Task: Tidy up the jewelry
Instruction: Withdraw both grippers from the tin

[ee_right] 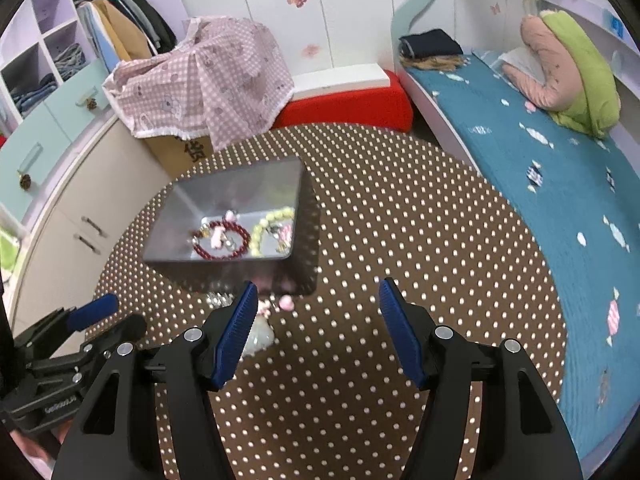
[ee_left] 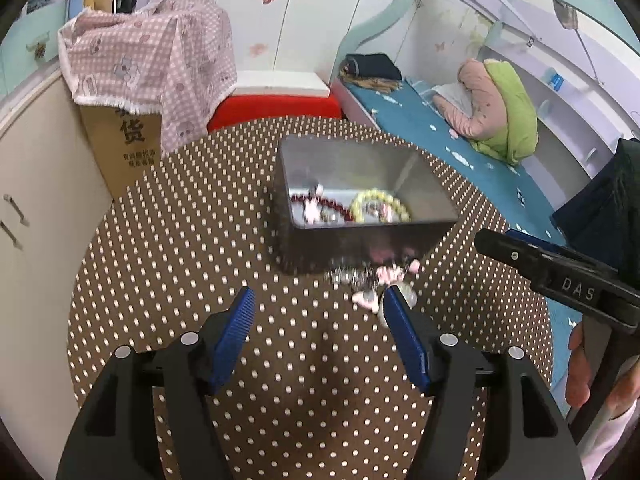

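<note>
Two bracelets are already lying in the metal tin (ee_right: 224,216): a dark red bead bracelet (ee_right: 220,240) and a pale yellow bead bracelet (ee_right: 272,228), with small pink charms mixed among them. I am reading this as the collecting point, since the tin is sitting open-topped on the polka-dot desk (ee_right: 400,240) within reach of both tools.

More jewelry is waiting outside it. A loose cluster of pink and silvery pieces (ee_left: 376,280) is lying on the desk just in front of the tin's near wall, blurred, so I cannot separate chain from charm. A pale rounded piece (ee_right: 260,338) is lying close beside it.

I am holding my left gripper (ee_left: 320,320) with its jaws spread wide and nothing between them; the right-hand pad is sitting just beside the cluster, not around it. My right gripper (ee_right: 316,312) is likewise wide open and carrying nothing, its left pad partly covering the pale piece in view.

I am judging the sorting part done, with the cluster the next likely pick.
</note>
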`<state>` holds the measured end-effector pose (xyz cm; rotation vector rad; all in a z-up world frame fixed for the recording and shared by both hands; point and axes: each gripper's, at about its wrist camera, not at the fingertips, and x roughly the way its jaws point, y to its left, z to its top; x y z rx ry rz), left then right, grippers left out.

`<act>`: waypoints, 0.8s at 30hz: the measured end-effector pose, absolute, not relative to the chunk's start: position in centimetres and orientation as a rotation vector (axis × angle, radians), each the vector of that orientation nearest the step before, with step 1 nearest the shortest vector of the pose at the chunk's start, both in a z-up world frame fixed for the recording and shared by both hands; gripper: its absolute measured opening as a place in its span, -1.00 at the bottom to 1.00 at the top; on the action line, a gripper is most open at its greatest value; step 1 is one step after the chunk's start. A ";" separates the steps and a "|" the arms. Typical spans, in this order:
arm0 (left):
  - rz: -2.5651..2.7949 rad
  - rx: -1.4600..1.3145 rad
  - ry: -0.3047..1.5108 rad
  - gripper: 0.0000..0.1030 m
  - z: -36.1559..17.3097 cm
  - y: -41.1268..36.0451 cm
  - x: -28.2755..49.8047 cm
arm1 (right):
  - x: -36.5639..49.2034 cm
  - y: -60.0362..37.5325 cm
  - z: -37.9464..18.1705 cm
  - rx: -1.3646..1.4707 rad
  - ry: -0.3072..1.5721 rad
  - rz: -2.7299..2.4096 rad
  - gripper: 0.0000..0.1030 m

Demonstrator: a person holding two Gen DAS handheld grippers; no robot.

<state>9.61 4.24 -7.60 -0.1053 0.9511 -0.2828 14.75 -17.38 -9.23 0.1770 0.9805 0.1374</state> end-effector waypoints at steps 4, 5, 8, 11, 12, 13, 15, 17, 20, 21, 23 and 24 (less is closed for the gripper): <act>-0.287 -0.116 0.982 0.25 -8.6 3.8 9.5 | 14.9 -17.6 -10.7 0.176 1.015 0.126 0.19; -0.288 -0.119 0.989 0.25 -8.8 3.8 9.7 | 14.9 -17.7 -11.0 0.174 1.022 0.125 0.19; -0.287 -0.120 1.008 0.25 -9.4 3.2 10.1 | 15.1 -17.6 -11.9 0.164 1.047 0.124 0.19; -0.298 -0.095 1.019 0.25 -10.1 2.2 10.4 | 15.1 -17.5 -12.7 0.154 1.064 0.129 0.19; -0.298 -0.084 1.024 0.25 -10.3 1.8 10.5 | 15.2 -17.4 -12.8 0.151 1.069 0.130 0.19; -0.298 -0.080 1.030 0.25 -10.5 1.7 10.8 | 15.3 -17.4 -13.1 0.146 1.075 0.129 0.19; -0.304 -0.079 1.044 0.25 -10.9 1.2 11.2 | 15.7 -17.3 -13.4 0.138 1.084 0.124 0.19; -0.313 -0.078 1.054 0.25 -11.2 0.8 11.6 | 16.0 -17.3 -13.8 0.131 1.094 0.122 0.19; -0.318 -0.069 1.066 0.25 -11.7 0.1 12.1 | 16.5 -17.5 -14.2 0.135 1.106 0.119 0.19; -0.318 -0.067 1.071 0.25 -11.9 -0.1 12.3 | 16.6 -17.7 -14.4 0.134 1.111 0.114 0.19; -0.307 -0.064 1.079 0.25 -12.2 -0.2 12.7 | 17.0 -17.9 -14.7 0.133 1.118 0.107 0.19; -0.300 -0.055 1.068 0.25 -12.1 -0.3 12.8 | 17.1 -18.0 -14.9 0.134 1.122 0.105 0.19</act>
